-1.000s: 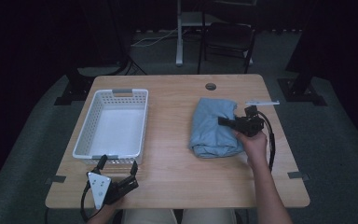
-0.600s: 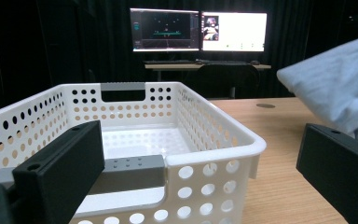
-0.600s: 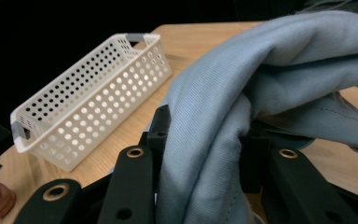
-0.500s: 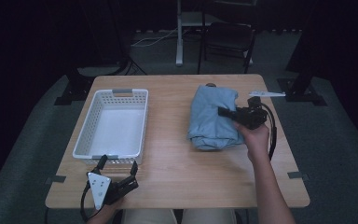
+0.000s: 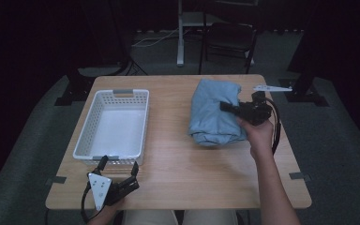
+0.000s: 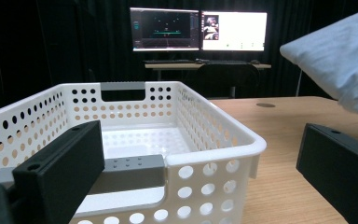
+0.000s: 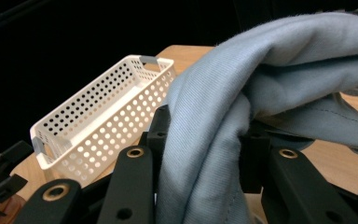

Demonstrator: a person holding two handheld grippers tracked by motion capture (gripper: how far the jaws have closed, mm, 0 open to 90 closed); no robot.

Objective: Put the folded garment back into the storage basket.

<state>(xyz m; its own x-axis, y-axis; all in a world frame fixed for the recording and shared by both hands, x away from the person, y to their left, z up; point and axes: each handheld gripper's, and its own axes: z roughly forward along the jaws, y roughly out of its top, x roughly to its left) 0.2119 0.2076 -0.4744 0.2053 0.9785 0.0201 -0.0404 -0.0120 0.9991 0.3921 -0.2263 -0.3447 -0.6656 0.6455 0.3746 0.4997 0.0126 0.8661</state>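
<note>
- Pinching a fold of the blue cloth (image 5: 213,115) at the surface's (image 5: 192,159) right side, my right hand-held gripper (image 5: 228,107) is risking slippage; a thin bite could drop it short of the white basket (image 5: 143,117).
- Idling with jaws spread near that basket, my left hand-held gripper (image 5: 119,167) is offering no support.

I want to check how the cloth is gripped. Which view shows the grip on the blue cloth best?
The right gripper view: the blue cloth bunches between the right gripper's jaws, close up. The high view shows the whole folded cloth with the gripper at its edge. The left gripper view catches one corner.
</note>
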